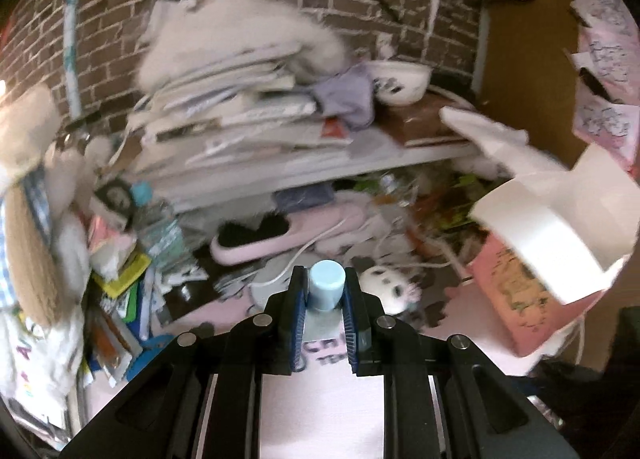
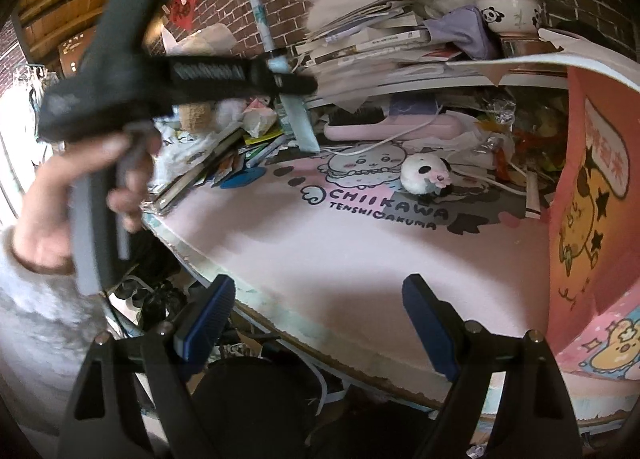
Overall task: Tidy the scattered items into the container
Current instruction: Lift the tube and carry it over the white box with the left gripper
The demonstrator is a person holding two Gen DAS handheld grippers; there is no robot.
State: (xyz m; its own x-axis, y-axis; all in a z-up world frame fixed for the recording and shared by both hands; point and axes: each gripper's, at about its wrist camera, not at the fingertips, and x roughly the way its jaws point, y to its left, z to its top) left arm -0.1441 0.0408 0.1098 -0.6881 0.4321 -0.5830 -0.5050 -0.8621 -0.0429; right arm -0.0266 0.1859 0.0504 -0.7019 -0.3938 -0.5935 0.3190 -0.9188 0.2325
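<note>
A small bottle with a pale blue cap [image 1: 327, 286] sat low in the centre of the left wrist view, clamped between the blue-padded jaws of the left gripper [image 1: 326, 299], above the pink table mat [image 2: 320, 251]. In the right wrist view that same gripper appeared blurred at upper left, gripped by a hand [image 2: 60, 195] with a grey sleeve below it.

The right gripper [image 2: 316, 323] had its jaws spread wide with nothing between them, near the table's front edge. Ahead of it the mat lay bare across the middle of the frame, up to a panda plush [image 2: 424, 175] and a white cable.

The pink container [image 2: 592, 219] stood at the right edge, cut off by the frame; its inside was hidden. Along the back, stacked papers [image 1: 240, 115] and a panda bowl [image 2: 512, 13] crowded a shelf, much of it smeared by motion blur.
</note>
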